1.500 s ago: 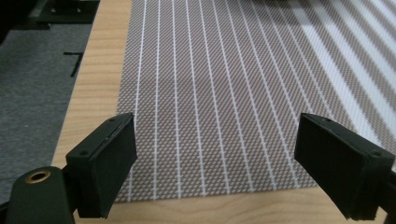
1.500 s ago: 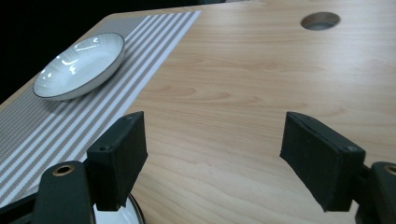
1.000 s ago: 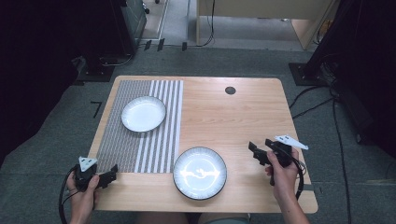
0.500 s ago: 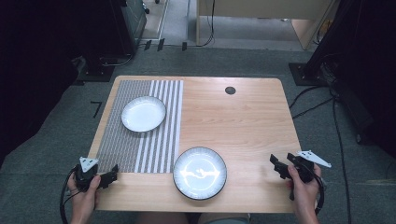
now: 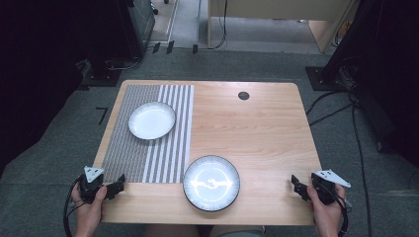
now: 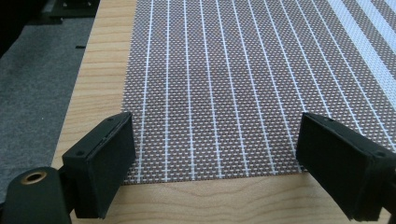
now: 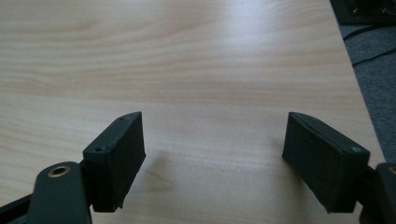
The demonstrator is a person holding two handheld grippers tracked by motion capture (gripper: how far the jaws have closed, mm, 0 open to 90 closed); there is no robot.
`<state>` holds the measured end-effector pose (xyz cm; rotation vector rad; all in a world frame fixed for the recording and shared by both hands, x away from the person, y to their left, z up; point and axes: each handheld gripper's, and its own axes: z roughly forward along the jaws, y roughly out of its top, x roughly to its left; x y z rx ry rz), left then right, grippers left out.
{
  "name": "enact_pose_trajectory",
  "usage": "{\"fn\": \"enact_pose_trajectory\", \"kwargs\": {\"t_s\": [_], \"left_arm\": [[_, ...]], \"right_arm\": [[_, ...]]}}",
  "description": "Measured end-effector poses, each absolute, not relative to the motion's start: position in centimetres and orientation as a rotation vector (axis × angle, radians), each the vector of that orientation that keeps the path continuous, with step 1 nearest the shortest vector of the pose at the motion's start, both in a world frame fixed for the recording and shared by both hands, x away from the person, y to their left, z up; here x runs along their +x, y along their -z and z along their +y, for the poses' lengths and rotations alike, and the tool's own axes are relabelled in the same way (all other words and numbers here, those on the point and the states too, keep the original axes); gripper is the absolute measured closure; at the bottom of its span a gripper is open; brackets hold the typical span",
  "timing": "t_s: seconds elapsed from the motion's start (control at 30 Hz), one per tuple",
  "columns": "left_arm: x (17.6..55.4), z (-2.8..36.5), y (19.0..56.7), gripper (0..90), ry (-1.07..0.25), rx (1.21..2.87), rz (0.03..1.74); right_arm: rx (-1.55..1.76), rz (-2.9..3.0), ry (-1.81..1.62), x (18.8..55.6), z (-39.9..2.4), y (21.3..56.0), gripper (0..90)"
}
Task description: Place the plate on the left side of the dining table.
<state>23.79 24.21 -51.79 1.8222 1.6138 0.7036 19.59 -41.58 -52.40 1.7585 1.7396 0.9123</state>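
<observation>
You are working in a lab-like recording room: a bare wooden table (image 5: 257, 128) stands on grey carpet (image 5: 64, 163), with black equipment stands (image 5: 106, 69) and loose cables (image 5: 356, 143) around it.

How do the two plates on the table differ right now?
The far plate is white and sits on the striped placemat; the near plate has a dark rim and rests on the bare wooden table, right of the mat's near corner. The near plate looks larger, though it is also closer to the camera. The near plate lies between the two hand-held grippers; the far plate is well beyond them. Both are round, upright and empty.
</observation>
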Motion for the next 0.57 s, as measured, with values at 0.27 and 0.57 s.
{"fn": "enact_pose_trajectory", "kwargs": {"t_s": [0.27,0.57], "left_arm": [[23.78,24.19,51.80,11.6,-0.704,1.816,1.620],[23.78,24.19,51.80,11.6,-0.704,1.814,1.621]], "right_arm": [[1.723,1.764,-0.806,19.39,-40.54,52.47,18.0],[1.738,1.757,-0.796,19.46,-40.55,52.50,13.9]]}}
